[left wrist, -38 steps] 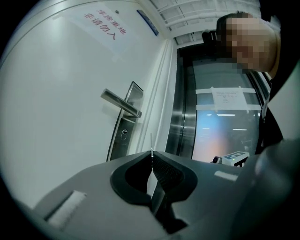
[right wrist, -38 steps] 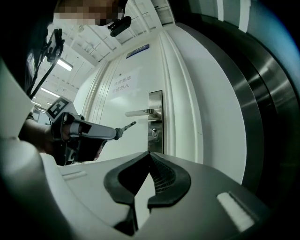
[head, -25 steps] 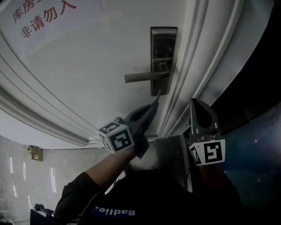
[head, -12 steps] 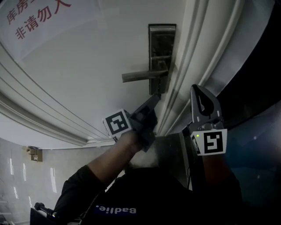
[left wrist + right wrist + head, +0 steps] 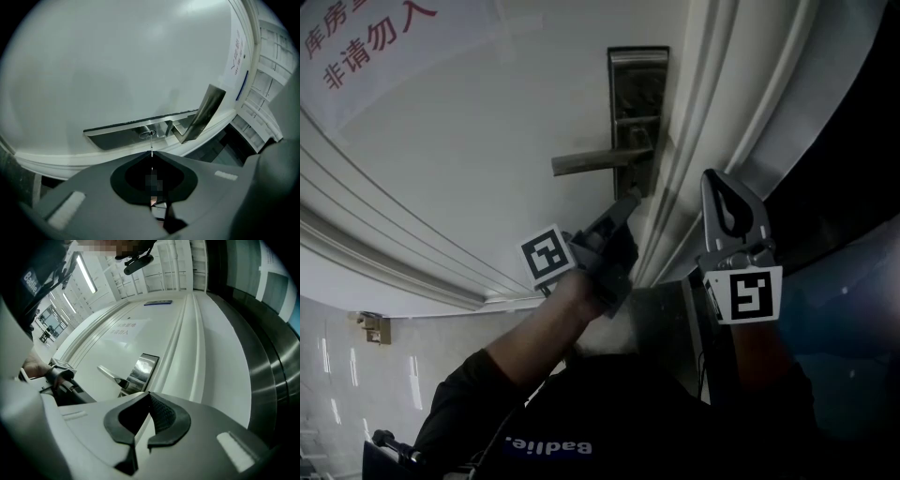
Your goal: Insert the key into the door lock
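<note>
Found the left claw (image 5: 628, 202) clamped on the key (image 5: 151, 143), blade projecting past the closed tips. Compared against a second ago: rolled markedly about its own line, marker cube (image 5: 546, 255) now facing the head camera squarely, and carried closer in under the lock plate (image 5: 637, 103), below the lever handle (image 5: 592, 162). Checked in the left gripper view: key tip in line with the round keyhole (image 5: 147, 134) and apparently touching it; cannot confirm any depth of entry. Judged as blade turned to suit the keyway, insertion at the point of starting. Recorded the right claw (image 5: 727, 202) beside the door frame (image 5: 694, 122), tips together on nothing, raised slightly. Recommend a straight push along the blade, without further twist.
</note>
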Demonstrator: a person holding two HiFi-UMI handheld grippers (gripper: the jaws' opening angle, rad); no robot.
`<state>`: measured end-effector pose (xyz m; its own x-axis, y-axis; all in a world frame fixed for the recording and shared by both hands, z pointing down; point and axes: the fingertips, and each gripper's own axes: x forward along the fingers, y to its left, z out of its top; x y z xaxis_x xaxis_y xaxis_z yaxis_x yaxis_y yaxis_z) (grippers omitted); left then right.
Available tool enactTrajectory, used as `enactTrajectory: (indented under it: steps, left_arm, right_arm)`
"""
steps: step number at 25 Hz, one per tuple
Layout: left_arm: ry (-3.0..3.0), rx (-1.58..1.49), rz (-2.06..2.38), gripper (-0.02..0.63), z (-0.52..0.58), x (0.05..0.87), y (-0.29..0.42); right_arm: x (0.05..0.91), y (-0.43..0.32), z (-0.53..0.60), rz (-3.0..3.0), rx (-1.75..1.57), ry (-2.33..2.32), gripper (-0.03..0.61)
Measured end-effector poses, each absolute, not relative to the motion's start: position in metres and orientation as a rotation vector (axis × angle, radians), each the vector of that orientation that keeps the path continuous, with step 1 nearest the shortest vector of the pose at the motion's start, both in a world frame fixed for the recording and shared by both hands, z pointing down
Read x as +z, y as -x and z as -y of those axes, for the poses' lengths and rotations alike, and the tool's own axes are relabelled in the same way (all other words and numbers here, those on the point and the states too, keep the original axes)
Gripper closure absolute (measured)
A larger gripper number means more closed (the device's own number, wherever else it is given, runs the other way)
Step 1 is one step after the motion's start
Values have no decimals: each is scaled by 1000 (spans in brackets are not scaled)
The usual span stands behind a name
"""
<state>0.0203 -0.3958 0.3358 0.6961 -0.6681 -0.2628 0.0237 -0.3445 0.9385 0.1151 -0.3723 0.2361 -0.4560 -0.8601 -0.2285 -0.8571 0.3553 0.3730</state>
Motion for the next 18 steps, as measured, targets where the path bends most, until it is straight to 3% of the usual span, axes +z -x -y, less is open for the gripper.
enactTrajectory:
  steps: [18]
  left_arm:
    - [-1682,-810,614,586,403,331,-24]
  right_arm:
    - [241,-112,374,2627,-667,-1613,575]
